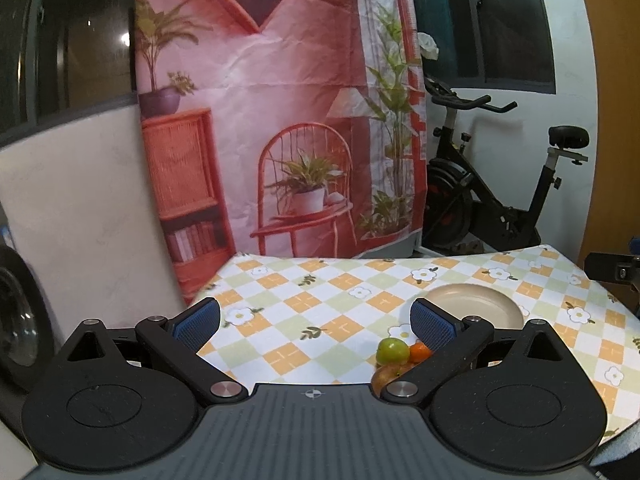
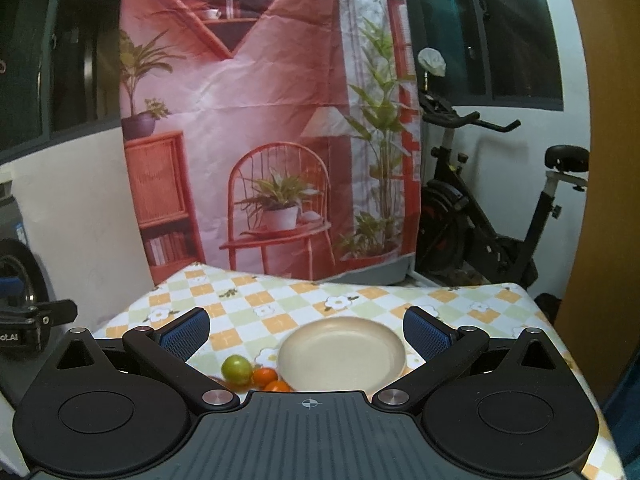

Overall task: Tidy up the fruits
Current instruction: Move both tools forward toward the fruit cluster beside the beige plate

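Observation:
A green round fruit (image 1: 391, 351) lies on the checked tablecloth (image 1: 320, 300) beside a small orange fruit (image 1: 419, 351) and a reddish-yellow fruit (image 1: 386, 376) partly hidden by the gripper body. A beige plate (image 1: 476, 306) sits behind them, bare inside. My left gripper (image 1: 316, 322) hovers open over the cloth, left of the fruits. In the right wrist view the green fruit (image 2: 237, 369), two orange fruits (image 2: 265, 376) (image 2: 277, 386) and the plate (image 2: 342, 354) lie close below my right gripper (image 2: 306, 332), which is open and holds nothing.
A printed pink backdrop (image 1: 276, 112) hangs behind the table. An exercise bike (image 1: 500, 184) stands at the back right. The table's far edge (image 2: 300, 276) runs close behind the plate. A wooden panel (image 2: 600, 160) borders the right side. The other gripper's body (image 2: 28, 320) shows at far left.

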A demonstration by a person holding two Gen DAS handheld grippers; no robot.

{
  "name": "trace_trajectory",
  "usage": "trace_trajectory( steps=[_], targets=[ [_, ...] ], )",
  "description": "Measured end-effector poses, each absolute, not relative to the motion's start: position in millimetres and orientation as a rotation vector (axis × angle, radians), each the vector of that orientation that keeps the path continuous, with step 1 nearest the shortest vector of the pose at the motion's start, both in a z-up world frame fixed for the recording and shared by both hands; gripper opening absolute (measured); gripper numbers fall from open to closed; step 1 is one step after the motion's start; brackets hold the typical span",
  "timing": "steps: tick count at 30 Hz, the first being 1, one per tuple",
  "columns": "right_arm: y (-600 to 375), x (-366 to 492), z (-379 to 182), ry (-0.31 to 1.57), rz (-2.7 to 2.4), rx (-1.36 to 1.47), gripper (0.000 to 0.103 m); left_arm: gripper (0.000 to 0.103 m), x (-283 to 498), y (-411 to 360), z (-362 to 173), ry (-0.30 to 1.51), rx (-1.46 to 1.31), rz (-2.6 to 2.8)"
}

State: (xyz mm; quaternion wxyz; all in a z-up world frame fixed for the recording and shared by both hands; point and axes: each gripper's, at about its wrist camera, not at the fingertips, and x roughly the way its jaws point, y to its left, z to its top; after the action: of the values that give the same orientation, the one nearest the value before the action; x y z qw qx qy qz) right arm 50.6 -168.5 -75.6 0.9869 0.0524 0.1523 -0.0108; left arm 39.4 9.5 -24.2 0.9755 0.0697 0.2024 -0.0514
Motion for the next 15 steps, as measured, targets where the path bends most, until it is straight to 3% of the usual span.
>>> trace_trajectory(
  steps=[3, 15],
  targets=[
    [-173.8, 60.2, -86.5, 0.275, -0.050, 0.102, 0.103, 0.090, 51.7, 12.0, -32.1, 0.439, 0.105, -0.117],
    [-183.0, 107.5, -129.2, 0.269, 0.012, 0.109, 0.103, 0.082, 98.1, 14.6, -69.1, 0.492, 0.056, -0.184]
  ],
)
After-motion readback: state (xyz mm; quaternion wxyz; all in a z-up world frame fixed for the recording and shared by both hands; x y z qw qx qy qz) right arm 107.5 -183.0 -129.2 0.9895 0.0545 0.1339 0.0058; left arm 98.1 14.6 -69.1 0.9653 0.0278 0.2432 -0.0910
